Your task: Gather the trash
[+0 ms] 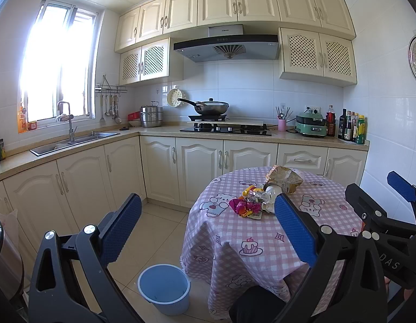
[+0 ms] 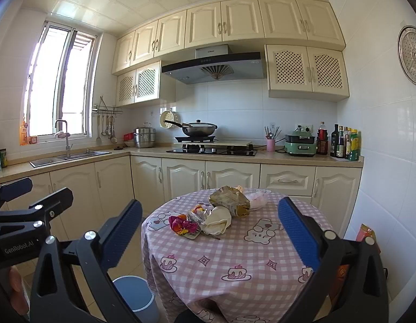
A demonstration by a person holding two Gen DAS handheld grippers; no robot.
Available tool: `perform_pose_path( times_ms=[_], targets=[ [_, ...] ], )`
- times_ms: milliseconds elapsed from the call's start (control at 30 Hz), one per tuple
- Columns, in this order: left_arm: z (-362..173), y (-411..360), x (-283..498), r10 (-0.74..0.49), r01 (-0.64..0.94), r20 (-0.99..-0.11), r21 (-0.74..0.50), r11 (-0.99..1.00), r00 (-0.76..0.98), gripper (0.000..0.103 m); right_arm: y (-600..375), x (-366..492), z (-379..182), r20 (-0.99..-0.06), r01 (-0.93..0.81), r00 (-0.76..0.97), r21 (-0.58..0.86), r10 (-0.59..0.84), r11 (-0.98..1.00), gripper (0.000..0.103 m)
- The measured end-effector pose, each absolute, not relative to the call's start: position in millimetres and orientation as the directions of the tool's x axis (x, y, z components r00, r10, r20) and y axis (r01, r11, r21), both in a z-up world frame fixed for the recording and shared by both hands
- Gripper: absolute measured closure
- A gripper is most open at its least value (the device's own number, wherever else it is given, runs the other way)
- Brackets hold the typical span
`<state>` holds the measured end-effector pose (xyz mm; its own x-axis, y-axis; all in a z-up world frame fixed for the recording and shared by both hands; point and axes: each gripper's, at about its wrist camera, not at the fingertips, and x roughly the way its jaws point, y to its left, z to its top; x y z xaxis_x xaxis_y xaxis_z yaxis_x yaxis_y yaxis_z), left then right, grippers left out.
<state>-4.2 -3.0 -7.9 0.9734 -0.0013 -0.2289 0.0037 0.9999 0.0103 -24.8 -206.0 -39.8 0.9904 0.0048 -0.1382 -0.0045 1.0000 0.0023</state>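
Note:
A pile of trash lies on the round table with a pink checked cloth [image 2: 234, 258]: a crumpled brown-gold bag [image 2: 229, 201], a white crumpled wrapper [image 2: 217, 223], a pink and orange wrapper [image 2: 182, 226] and a pink-white bag [image 2: 257, 199] behind. The pile also shows in the left wrist view [image 1: 261, 196]. A light blue bin [image 1: 164, 288] stands on the floor left of the table; its rim shows in the right wrist view [image 2: 135, 293]. My left gripper [image 1: 208, 228] is open and empty, short of the table. My right gripper [image 2: 210, 237] is open and empty above the table's near part.
Cream kitchen cabinets and a counter run behind the table, with a sink [image 1: 73, 142], a hob with a wok [image 1: 210, 107] and bottles [image 1: 350, 127]. A steel appliance [image 1: 3, 255] stands at the left edge. The right gripper's body shows in the left wrist view [image 1: 391, 215].

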Motion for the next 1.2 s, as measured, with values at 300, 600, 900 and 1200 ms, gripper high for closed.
perform_pose_path(
  times_ms=[300, 600, 900, 1200],
  targets=[
    [-11, -3, -3, 0.000, 0.003, -0.231, 0.010, 1.000, 0.973, 0.008, -204, -24, -41, -0.143, -0.010, 0.990, 0.005, 0.011, 1.000, 0.004],
    [-7, -2, -2, -0.001, 0.003, -0.233, 0.010, 1.000, 0.973, 0.007, -204, -24, -43, -0.146, -0.013, 0.989, 0.006, 0.014, 1.000, 0.004],
    [-8, -2, -2, -0.001, 0.004, -0.236, 0.011, 1.000, 0.972, 0.008, -202, -24, -45, -0.149, -0.018, 0.989, 0.007, 0.019, 1.000, 0.004],
    [-15, -2, 10, -0.002, 0.006, -0.260, 0.013, 1.000, 0.965, 0.008, -206, -8, -49, -0.177, -0.033, 0.984, 0.021, 0.036, 0.999, 0.005]
  ],
)
